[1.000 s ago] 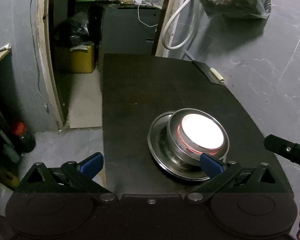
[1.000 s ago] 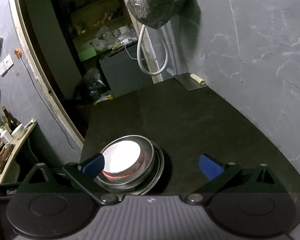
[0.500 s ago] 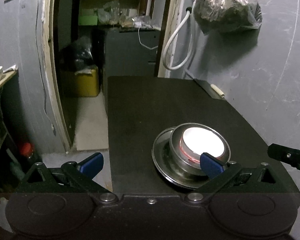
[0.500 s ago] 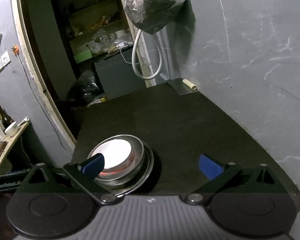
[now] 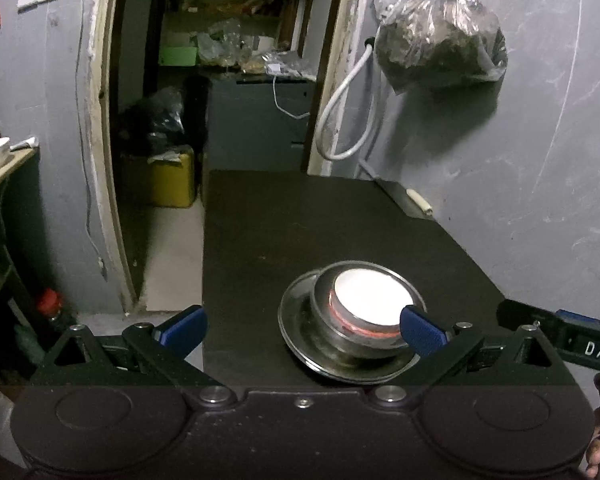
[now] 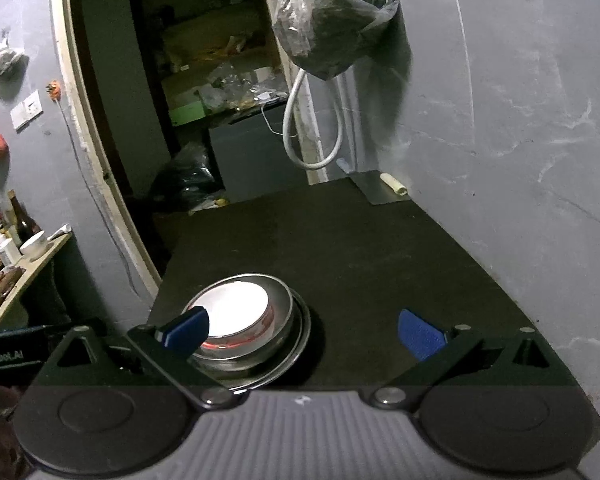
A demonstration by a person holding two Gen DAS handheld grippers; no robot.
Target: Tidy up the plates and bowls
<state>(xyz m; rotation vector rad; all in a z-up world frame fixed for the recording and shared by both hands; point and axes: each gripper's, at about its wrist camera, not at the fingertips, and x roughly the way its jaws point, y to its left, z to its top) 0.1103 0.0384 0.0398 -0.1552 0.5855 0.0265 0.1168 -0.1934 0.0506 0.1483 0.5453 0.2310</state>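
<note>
A stack of dishes sits near the front of the black table (image 5: 300, 224): a steel plate (image 5: 300, 332) at the bottom, a steel bowl (image 5: 414, 294) on it, and a white dish with a red rim (image 5: 366, 298) inside the bowl. The same steel plate (image 6: 298, 336), steel bowl (image 6: 280, 300) and white dish (image 6: 236, 308) show in the right wrist view. My left gripper (image 5: 302, 328) is open and holds nothing, back from the stack and to its left. My right gripper (image 6: 304, 328) is open too, to the right of the stack, with nothing between its fingers.
A grey wall runs along the table's right side, with a hanging plastic bag (image 5: 440, 44) and a white hose (image 5: 344, 116). A flat metal sheet with a small roll (image 6: 384, 188) lies at the far right corner. A doorway and a side shelf with a cup (image 6: 34, 244) are on the left.
Both grippers have drawn back and tilted up, so the stack looks smaller and lower in both views. The stack itself has not moved. Both stay open.
</note>
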